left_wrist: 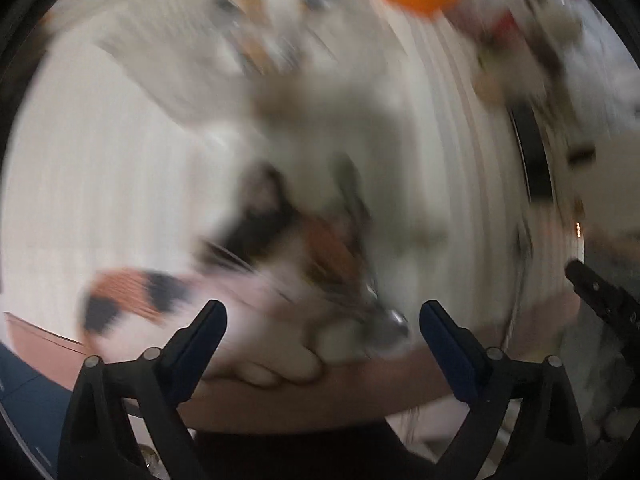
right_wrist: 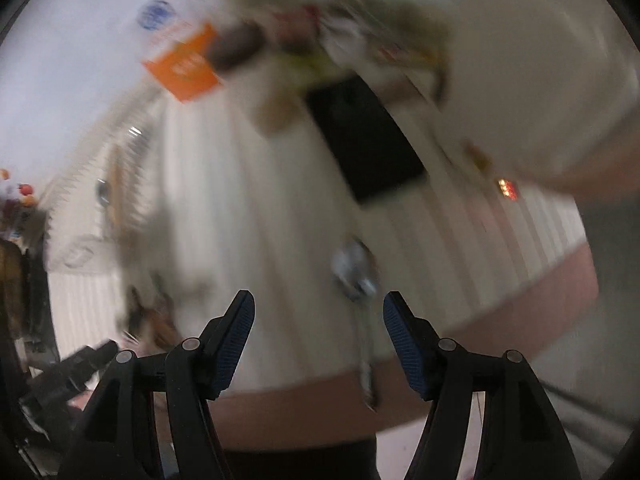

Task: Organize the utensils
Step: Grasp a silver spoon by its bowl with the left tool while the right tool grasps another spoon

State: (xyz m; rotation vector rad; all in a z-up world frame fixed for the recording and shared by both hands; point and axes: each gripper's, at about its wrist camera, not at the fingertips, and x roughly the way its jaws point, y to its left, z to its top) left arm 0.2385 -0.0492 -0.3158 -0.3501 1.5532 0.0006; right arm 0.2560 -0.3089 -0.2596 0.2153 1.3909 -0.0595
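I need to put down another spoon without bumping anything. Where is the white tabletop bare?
Bare white table runs left of the spoon, between it and the tray. The far edge, around the orange card and black slab, is crowded. Blur hides small items.

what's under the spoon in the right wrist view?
The spoon lies on a white ribbed cloth; its handle runs toward the cloth's pinkish edge. Whatever is beneath the cloth is covered. Motion blur hides finer detail.
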